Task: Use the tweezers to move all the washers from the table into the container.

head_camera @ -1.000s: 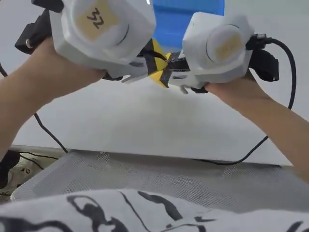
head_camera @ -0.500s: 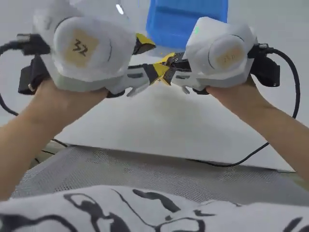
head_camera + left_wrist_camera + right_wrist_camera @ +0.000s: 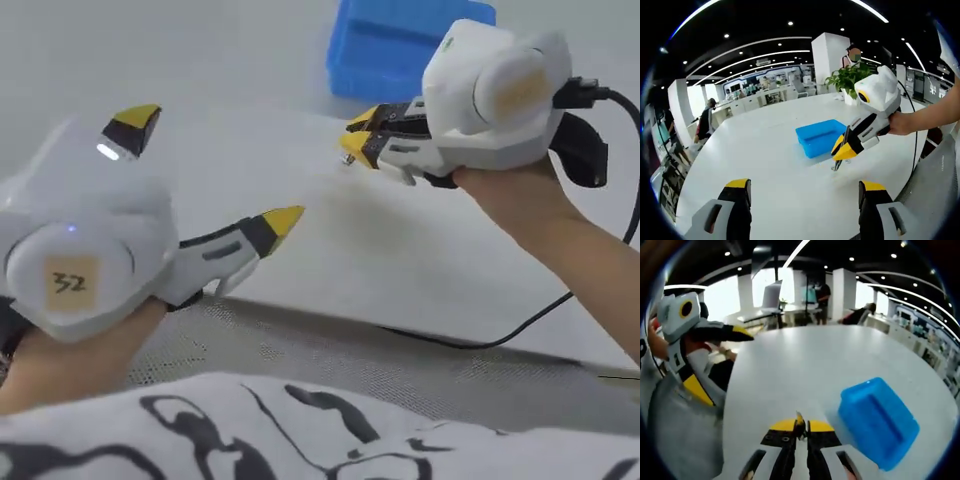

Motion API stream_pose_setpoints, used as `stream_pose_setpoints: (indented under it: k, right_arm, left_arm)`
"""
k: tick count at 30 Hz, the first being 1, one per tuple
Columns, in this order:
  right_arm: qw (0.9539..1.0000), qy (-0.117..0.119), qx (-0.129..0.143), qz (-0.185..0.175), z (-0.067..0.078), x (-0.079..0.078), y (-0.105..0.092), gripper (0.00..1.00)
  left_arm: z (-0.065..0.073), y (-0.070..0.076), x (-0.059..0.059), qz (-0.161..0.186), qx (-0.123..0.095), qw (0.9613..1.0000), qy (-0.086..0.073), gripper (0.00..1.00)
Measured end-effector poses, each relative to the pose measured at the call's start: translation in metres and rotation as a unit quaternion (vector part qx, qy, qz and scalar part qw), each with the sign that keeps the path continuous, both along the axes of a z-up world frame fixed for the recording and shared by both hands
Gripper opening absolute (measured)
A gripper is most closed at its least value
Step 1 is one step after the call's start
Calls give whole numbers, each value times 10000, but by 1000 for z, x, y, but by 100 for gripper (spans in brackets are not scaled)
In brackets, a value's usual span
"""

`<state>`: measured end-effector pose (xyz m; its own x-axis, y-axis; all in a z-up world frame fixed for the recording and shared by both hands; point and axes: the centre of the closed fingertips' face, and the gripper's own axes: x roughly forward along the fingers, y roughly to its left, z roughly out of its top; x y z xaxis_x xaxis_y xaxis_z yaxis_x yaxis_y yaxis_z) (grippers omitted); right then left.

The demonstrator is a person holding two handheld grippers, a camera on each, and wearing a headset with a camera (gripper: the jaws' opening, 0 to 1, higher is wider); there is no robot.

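Blue plastic and open-topped, the container [image 3: 400, 50] sits at 12 o'clock on the white tabletop [image 3: 400, 250]. The right gripper [image 3: 358, 135] hovers just in front of it, at about 1 o'clock. Its jaws are pressed nearly together on the tweezers [image 3: 835, 165], whose thin tips poke out below the yellow jaw ends and point down at the tabletop. The left gripper [image 3: 207, 170] hangs at 8 o'clock, well apart from the other, with its jaws spread wide and nothing between them. The washers are too small to pick out on the pale surface from here. I judge they will be light, hard, flat and slippery, prone to skate or flip if nudged. Each is probably best pinched across its rim, or with one tweezer tip through the hole. The tweezers themselves look thin, springy and slick, so the hold should sit on their mid-body, where a squeeze closes the tips without letting them twist. Little stands in the way: bare tabletop lies between the tweezer tips and the container, though its wall must be cleared from above. A black cable [image 3: 520, 315] trails from the right gripper over the near edge at 5 o'clock, beside a grey mesh panel [image 3: 300, 360]. A potted plant [image 3: 850, 80] stands at the far rim.
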<state>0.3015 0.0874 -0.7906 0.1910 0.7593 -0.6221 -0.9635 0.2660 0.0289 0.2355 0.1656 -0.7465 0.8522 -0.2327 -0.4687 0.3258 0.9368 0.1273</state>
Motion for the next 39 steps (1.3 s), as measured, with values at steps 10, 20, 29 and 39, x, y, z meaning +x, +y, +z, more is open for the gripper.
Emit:
stream_pose_setpoints:
  k: [10, 20, 29, 39]
  right_arm:
    - [9991, -307, 205, -187, 43, 20, 5, 4]
    - [9929, -756, 419, -814, 64, 72, 1, 4]
    - [9896, -706, 466, -1165, 52, 105, 4, 4]
    - [9896, -548, 319, -1290, 28, 115, 9, 4]
  left_arm:
    - [-9, 0, 3, 84, -149, 9998, 100, 99]
    - [-2, 9, 5, 281, 77, 9994, -176, 99]
    - [-3, 12, 6, 342, 207, 9990, -212, 99]
    - [-11, 12, 5, 279, 346, 9990, -59, 99]
